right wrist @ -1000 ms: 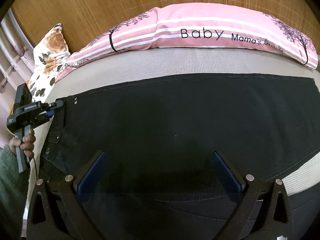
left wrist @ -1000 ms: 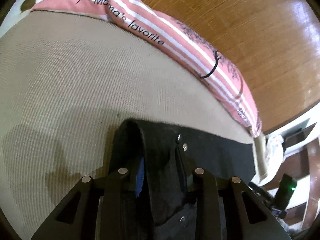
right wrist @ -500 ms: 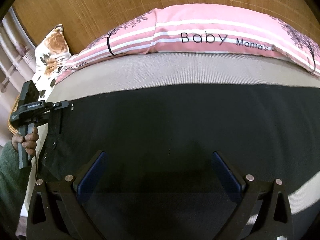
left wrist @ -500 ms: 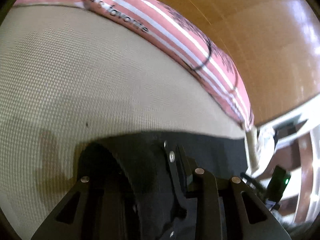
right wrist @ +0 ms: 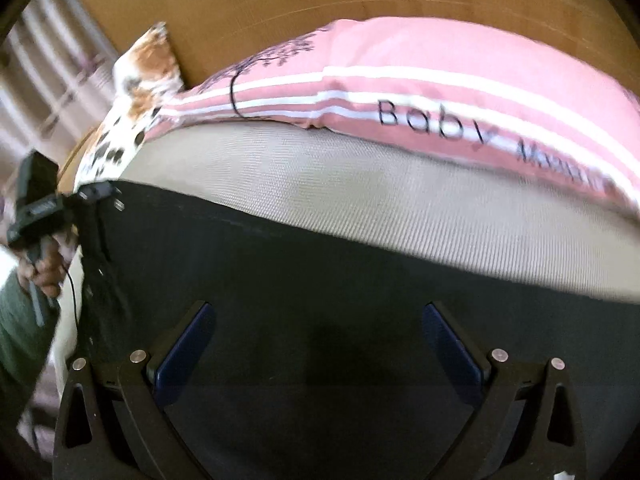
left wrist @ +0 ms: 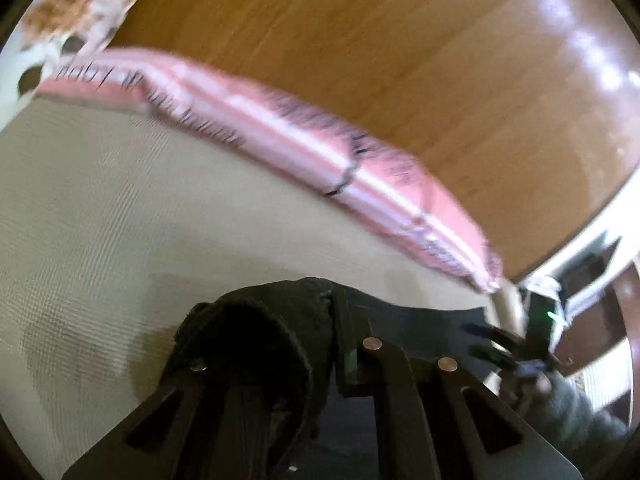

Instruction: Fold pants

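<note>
The black pants lie spread across the beige mattress. My left gripper is shut on the waistband corner of the pants, which bunches up over its fingers. The left gripper also shows at the far left of the right wrist view, holding that corner lifted. My right gripper is open, its blue-padded fingers wide apart just above the middle of the pants, with nothing between them. The right gripper also shows blurred at the right of the left wrist view.
A long pink striped pillow lies along the far edge of the mattress against a wooden headboard. A floral pillow sits at the far left. White furniture stands beyond the bed's right end.
My left gripper has lifted and swung with the waistband corner in it; the view is blurred. My right gripper has turned left and stays open over the pants.
</note>
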### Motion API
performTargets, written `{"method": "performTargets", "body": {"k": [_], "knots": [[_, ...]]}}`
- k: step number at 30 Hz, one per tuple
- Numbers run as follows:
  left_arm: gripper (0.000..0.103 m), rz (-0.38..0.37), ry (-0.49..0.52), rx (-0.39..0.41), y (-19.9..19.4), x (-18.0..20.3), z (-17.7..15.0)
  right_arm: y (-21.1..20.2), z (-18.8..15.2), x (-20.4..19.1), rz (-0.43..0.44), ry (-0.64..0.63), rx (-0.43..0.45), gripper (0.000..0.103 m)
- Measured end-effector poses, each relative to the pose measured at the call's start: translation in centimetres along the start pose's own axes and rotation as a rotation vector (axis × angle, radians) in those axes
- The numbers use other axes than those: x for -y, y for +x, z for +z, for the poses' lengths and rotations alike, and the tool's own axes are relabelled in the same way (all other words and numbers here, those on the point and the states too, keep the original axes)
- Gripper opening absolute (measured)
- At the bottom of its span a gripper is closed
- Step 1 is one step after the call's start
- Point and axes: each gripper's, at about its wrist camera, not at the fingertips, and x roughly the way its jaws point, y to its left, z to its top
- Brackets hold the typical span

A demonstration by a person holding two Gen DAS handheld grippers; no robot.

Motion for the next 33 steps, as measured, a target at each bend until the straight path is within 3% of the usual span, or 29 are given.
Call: {"method": "performTargets", "body": {"k": [7, 13, 16, 21, 25, 29, 33], "knots": [[0.008, -0.155, 0.046, 0.073, -3.7, 2.2, -1.2, 1.6, 4.6, -0.1, 0.102, -0.232, -0.078, 0.096], [0.008, -0.186, 0.025, 0.09, -4.6, 2.2, -1.5, 3.9, 6.4, -1.2, 0.233, -0.417, -0.206, 0.09], [0.008, -0.166, 0.032, 0.084, -5.0, 2.2, -1.3, 5.5, 6.7, -1.1, 0.256, -0.465, -0.269, 0.082], [0.008, -0.14, 0.04, 0.081, -5.2, 2.3, -1.3, 6.5, 5.9, -0.5, 0.293, -0.508, -0.338, 0.054], [0.009, -0.112, 0.027, 0.078, -4.6, 1.8, -1.2, 6.4, 5.3, 0.4, 0.268, -0.493, -0.327, 0.044], [0.009, -0.07, 0.031, 0.073, -3.9, 1.5, -1.1, 5.0, 4.5, 0.0, 0.175, -0.459, -0.286, 0.016], [0.009, -0.022, 0.044, 0.088, -3.8, 1.5, -1.1, 1.8, 3.3, -1.2, 0.055, -0.437, -0.188, 0.012]]}}
